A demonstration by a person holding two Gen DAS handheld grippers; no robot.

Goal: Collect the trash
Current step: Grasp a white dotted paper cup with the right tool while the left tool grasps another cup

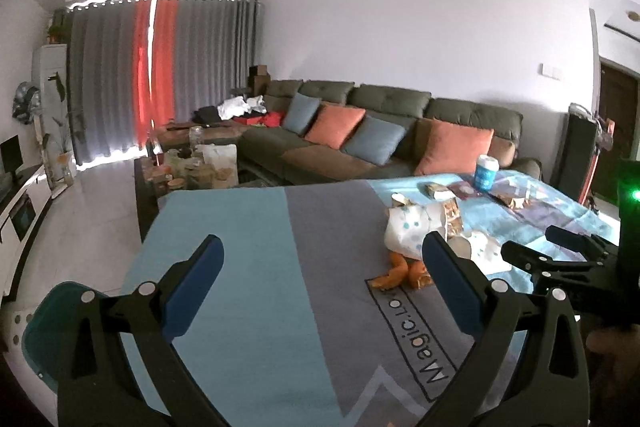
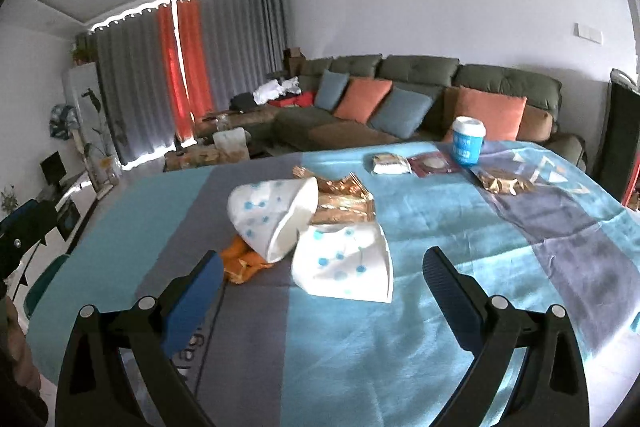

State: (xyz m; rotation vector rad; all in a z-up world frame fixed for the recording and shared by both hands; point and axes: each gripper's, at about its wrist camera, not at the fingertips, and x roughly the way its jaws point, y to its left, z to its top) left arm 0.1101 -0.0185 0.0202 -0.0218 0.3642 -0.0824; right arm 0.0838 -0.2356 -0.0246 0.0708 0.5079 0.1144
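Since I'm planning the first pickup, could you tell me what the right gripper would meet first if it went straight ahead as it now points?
Most likely the nearer flattened paper cup, lying directly ahead of the open right gripper; depth is hard to judge.

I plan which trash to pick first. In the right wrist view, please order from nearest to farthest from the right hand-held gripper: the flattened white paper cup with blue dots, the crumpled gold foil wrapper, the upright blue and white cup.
1. Flattened white paper cup with blue dots, just ahead, centre.
2. Crumpled gold foil wrapper, behind it.
3. Upright blue and white cup, far right edge.
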